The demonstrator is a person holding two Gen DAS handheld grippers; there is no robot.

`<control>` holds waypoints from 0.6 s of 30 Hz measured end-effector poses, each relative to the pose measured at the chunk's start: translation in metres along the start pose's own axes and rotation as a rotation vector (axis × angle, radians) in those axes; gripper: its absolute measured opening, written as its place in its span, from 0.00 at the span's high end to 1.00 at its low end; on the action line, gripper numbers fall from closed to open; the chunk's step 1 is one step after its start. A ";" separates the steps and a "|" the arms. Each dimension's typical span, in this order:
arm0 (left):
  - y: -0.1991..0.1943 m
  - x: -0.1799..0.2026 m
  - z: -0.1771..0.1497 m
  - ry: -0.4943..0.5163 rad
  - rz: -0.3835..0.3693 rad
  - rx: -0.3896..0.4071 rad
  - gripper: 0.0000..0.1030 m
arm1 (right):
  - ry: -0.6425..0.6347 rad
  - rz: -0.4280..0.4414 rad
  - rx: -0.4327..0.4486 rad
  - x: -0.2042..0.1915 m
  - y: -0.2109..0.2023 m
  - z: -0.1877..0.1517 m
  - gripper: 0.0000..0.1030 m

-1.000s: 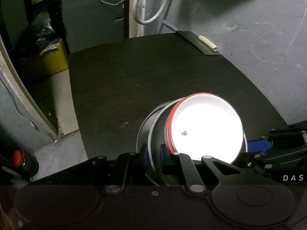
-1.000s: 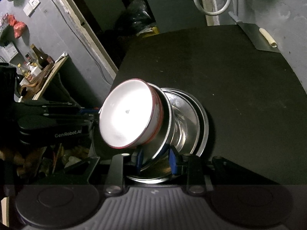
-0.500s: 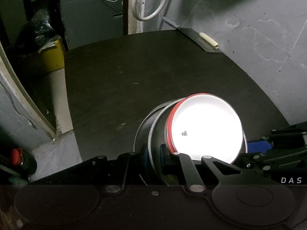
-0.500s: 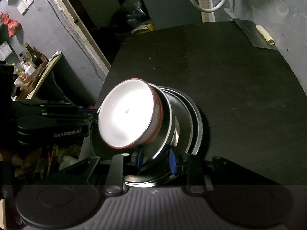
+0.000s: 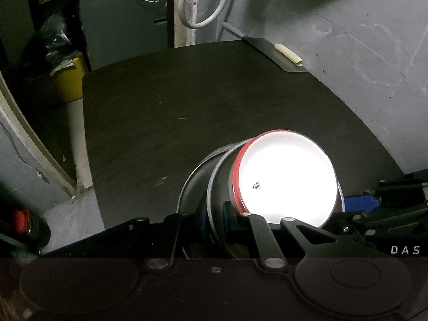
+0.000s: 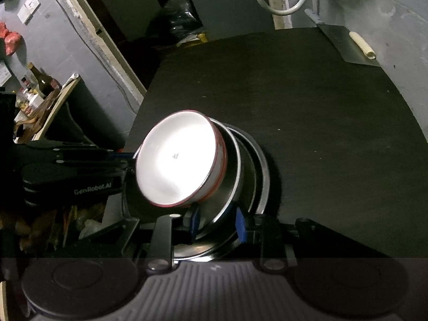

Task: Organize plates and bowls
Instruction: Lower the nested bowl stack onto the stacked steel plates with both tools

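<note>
White lettering reads "GenRobot.AI" on the black body of the left gripper (image 6: 128,157) as seen from the right wrist view; in the left wrist view the letters "DAS" show on the right gripper's (image 5: 361,203) body, the rest cut off by the frame edge. A small dark mark sits at the centre of the white bowl (image 6: 179,160), too small to read.

Task objects: the white bowl (image 5: 286,179), red-rimmed and strongly overexposed inside, nests in a steel bowl (image 6: 232,165), which in turn lies in a stack of steel plates (image 6: 263,171). The nested stack is tilted, its mouth turned toward the left gripper's side, above the near left part of the dark round table (image 6: 307,107); whether its lower edge touches the table cannot be told.

Left gripper (image 5: 214,214): jaws closed tight on a thin steel rim of the stack. Right gripper (image 6: 216,226): blue pads set narrowly apart, clamped across the steel bowl and plate rims at the stack's near edge.

Hidden or unclear: the number of plates cannot be counted, glare erases the white bowl's interior detail, and both gripper bodies fill the lower part of each view. At the table's far edge lies a flat metal sheet (image 6: 347,45) with a pale roll (image 6: 361,44) on it; a looped white hose (image 5: 203,2) hangs behind.
</note>
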State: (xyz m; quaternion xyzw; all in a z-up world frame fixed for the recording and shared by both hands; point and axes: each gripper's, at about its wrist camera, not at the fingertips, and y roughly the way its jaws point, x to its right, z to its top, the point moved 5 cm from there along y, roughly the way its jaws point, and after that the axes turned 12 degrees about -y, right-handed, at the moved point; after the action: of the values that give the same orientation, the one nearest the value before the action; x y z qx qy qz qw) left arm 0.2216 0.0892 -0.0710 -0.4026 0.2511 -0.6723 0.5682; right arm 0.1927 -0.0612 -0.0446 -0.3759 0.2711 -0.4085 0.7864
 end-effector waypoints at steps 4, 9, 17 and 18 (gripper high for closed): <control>0.001 0.004 0.000 0.014 -0.013 -0.003 0.90 | 0.008 -0.016 -0.002 0.007 -0.003 -0.001 0.69; 0.004 0.007 0.001 0.019 -0.017 -0.008 0.90 | 0.009 -0.030 0.001 0.011 -0.006 0.001 0.69; 0.005 0.009 0.004 0.024 -0.025 -0.010 0.90 | 0.004 -0.047 -0.001 0.012 -0.007 0.002 0.69; 0.005 0.009 0.004 0.024 -0.027 -0.009 0.90 | 0.005 -0.050 -0.002 0.012 -0.008 0.002 0.69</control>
State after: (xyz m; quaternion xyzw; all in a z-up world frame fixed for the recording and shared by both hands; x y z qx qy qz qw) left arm 0.2271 0.0797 -0.0702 -0.4005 0.2556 -0.6837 0.5539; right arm 0.1974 -0.0737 -0.0384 -0.3824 0.2639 -0.4285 0.7749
